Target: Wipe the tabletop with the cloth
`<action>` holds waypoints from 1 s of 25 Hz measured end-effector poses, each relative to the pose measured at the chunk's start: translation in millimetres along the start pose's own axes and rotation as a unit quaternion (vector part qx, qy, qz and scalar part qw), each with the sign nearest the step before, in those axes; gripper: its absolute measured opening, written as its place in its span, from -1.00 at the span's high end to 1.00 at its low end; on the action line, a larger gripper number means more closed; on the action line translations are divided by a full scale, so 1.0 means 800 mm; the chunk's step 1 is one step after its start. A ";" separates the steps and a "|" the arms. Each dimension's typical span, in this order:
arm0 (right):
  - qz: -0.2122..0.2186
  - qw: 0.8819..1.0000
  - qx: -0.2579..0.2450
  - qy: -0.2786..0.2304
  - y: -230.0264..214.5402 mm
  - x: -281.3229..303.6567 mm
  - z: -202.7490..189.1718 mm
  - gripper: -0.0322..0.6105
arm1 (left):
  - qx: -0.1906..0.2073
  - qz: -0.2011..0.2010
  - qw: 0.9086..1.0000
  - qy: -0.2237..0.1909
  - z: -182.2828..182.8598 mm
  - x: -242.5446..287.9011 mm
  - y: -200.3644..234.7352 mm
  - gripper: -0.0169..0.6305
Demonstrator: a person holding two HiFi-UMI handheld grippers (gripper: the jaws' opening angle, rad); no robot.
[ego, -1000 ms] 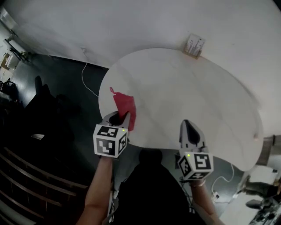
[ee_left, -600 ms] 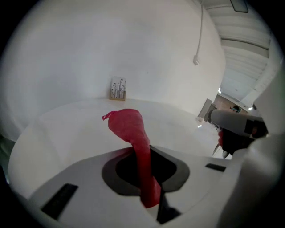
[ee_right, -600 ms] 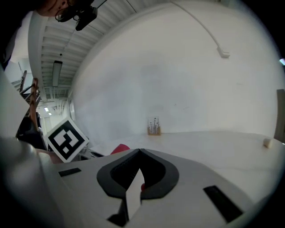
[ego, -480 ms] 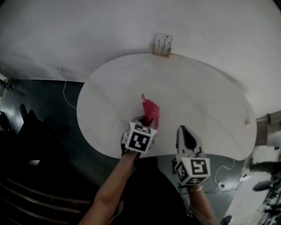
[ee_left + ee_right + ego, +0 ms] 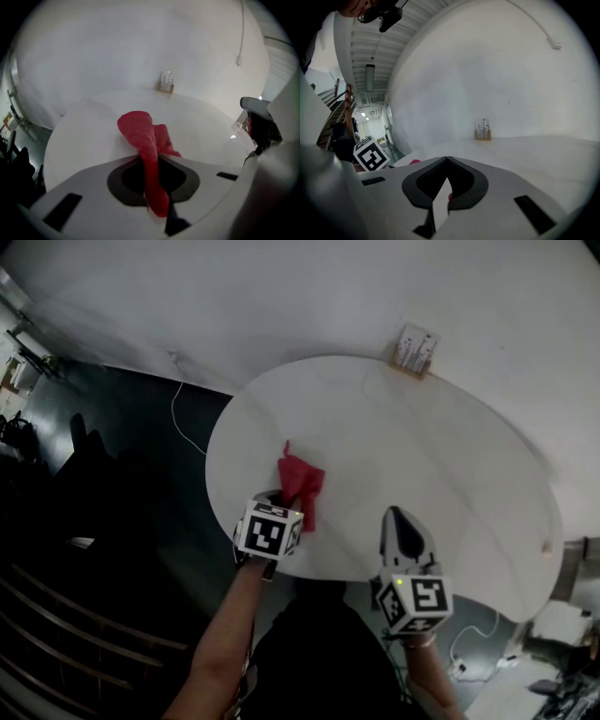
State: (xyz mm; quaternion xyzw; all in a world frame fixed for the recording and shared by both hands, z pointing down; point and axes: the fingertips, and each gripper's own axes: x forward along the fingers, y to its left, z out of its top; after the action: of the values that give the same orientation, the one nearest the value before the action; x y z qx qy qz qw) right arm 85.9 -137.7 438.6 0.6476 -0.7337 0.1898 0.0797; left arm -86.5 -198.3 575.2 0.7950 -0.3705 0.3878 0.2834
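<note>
**Left gripper has the cloth pinched on the table, right gripper idle**

Head view: left gripper point(image 5: 286, 502) is over the near-left part of the round white tabletop point(image 5: 441, 437), jaws clamped on the red cloth point(image 5: 302, 486). The cloth is bunched and lies on the surface just beyond the jaws, toward the far side. It looks to be held low so the fabric drags on the table rather than hanging. Right gripper point(image 5: 399, 517) is at the near edge, right of the cloth and apart from it, pointing far; probably parked there to keep the wipe path free. A small wooden rack point(image 5: 415, 351) stands at the far edge by the wall, well apart from the cloth, so no snag risk yet.

Left gripper view: a narrow fold of cloth runs between the closed jaws; the rest fans out past the tips onto the table. Pinching a fold leaves most of the fabric free to touch the surface, which suits wiping.

Right gripper view: jaws together, gripping nothing. There is a red speck at the seam, too small to identify. The left gripper's marker cube shows at left; the rack sits far ahead.
</note>
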 end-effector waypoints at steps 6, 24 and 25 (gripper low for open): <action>0.044 0.999 -0.018 0.010 0.061 0.031 -0.004 0.89 | -0.066 0.051 0.996 -0.028 -0.042 -0.044 0.097 0.81; 0.002 1.000 -0.021 -0.008 0.050 0.010 0.005 0.89 | -0.087 0.092 0.987 -0.099 0.004 -0.126 0.154 0.81; -0.006 1.000 -0.018 -0.010 0.040 0.008 0.007 0.89 | -0.073 0.075 0.989 -0.104 0.023 -0.118 0.134 0.81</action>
State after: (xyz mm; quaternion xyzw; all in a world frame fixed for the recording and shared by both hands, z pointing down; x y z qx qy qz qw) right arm 54.4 -142.7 429.8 0.6521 -0.7341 0.1697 0.0845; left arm -205.5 -237.7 505.0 0.7779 -0.4843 0.2951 0.2707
